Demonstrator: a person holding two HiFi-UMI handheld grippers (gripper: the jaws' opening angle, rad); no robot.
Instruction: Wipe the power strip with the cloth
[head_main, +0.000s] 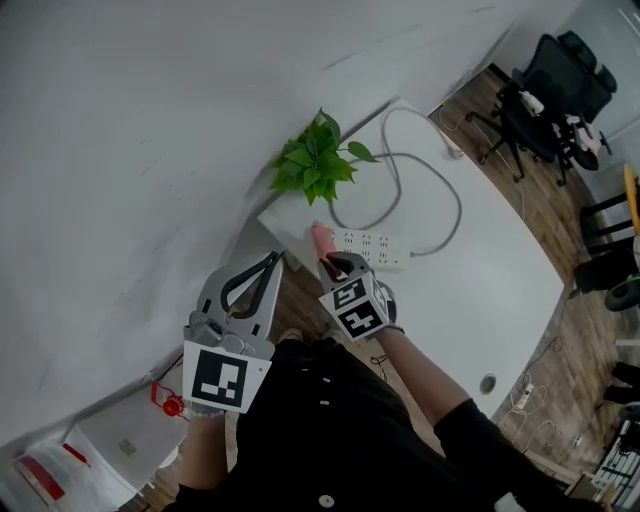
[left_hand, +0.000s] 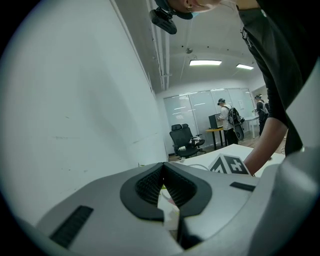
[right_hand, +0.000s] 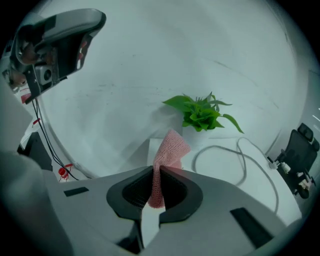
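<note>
Right tongs (right_hand: 153, 169) clamped on pink cloth (right_hand: 171, 146), left tongs (left_hand: 163, 166) pressed together, power strip (head_main: 372, 246) print too small to read

A plain white wall (head_main: 130, 150) fills the left side of the room, and a long white table (head_main: 500, 300) stands with one end against it. A green plant (head_main: 315, 160) sits on that end, close to the wall. The floor (head_main: 560, 200) is brown wood planks. Past the table's far side a black office chair (head_main: 550, 95) stands on the planks, with more dark furniture (head_main: 600, 272) along the right edge. In the left gripper view, white pipes (left_hand: 159, 60) run up the wall to the ceiling, where strip lights (left_hand: 205, 63) glow. Glass partitions (left_hand: 200, 107) close the far end, with a yellow desk (left_hand: 218, 131) and two people (left_hand: 226, 117) in front of them.
</note>
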